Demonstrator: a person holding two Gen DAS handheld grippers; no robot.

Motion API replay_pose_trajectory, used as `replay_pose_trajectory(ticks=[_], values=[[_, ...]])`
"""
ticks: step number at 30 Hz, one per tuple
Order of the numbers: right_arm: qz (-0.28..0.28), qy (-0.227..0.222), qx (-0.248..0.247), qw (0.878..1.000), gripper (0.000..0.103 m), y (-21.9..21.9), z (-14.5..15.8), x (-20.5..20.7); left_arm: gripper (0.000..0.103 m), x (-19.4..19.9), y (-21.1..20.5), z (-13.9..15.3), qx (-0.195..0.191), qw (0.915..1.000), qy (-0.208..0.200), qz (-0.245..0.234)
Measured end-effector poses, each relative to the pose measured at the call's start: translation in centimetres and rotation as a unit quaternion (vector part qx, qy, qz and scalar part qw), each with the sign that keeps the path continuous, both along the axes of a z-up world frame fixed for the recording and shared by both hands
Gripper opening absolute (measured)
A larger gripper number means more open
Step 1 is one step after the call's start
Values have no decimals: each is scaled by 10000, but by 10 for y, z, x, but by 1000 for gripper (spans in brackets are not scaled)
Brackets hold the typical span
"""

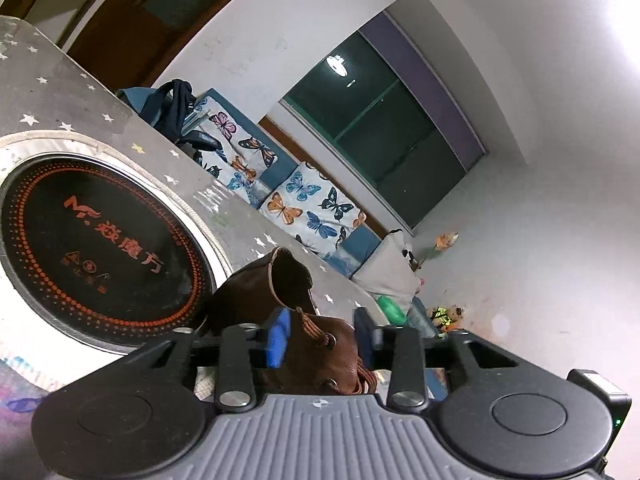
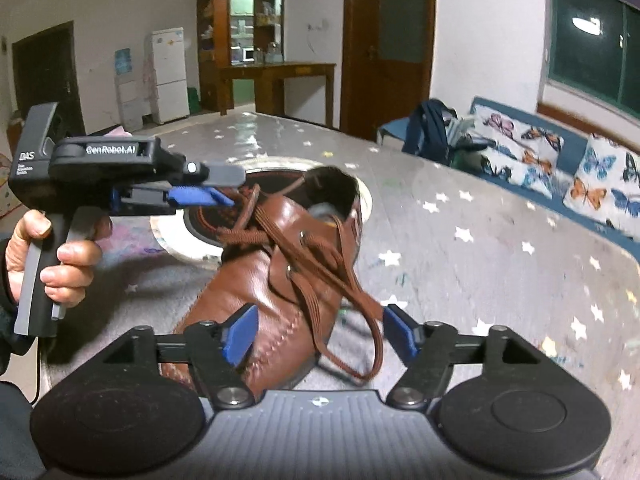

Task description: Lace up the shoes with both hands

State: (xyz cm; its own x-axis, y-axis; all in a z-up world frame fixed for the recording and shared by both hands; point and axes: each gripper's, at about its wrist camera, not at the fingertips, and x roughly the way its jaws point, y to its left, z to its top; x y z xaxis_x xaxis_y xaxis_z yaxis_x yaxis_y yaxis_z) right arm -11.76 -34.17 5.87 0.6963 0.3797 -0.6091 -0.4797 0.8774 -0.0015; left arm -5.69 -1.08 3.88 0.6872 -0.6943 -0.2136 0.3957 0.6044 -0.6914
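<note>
A brown leather shoe [image 2: 256,280] lies on the table with its toe toward the right wrist camera and its brown lace [image 2: 320,276] threaded through the eyelets. A loose loop of lace hangs between the blue pads of my right gripper [image 2: 320,336], which is open wide over the toe. My left gripper [image 2: 208,196] is at the shoe's left side by the upper eyelets. In the left wrist view its pads [image 1: 322,336] stand apart around the shoe's side [image 1: 320,356], with a lace end [image 1: 320,332] between them.
The shoe lies on a grey star-patterned tablecloth [image 2: 480,240] beside a round black induction cooktop [image 1: 96,240] set in the table. A butterfly-print sofa [image 2: 560,168] with a dark bag [image 2: 432,128] stands behind the table's right edge.
</note>
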Motion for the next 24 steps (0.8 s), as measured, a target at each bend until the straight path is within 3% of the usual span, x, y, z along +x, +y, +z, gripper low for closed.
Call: replay_pose_trajectory(ticks=[7, 12, 24], values=[[-224, 480, 315, 9981, 78, -5, -7, 3, 11, -3, -4, 6, 150, 9998, -95, 113], [-439, 708, 456, 9955, 81, -10, -10, 6, 4, -6, -12, 14, 628, 9972, -243, 330], [-563, 782, 293, 9949, 88, -11, -9, 2, 3, -31, -26, 58, 1875, 9738, -1033, 769]])
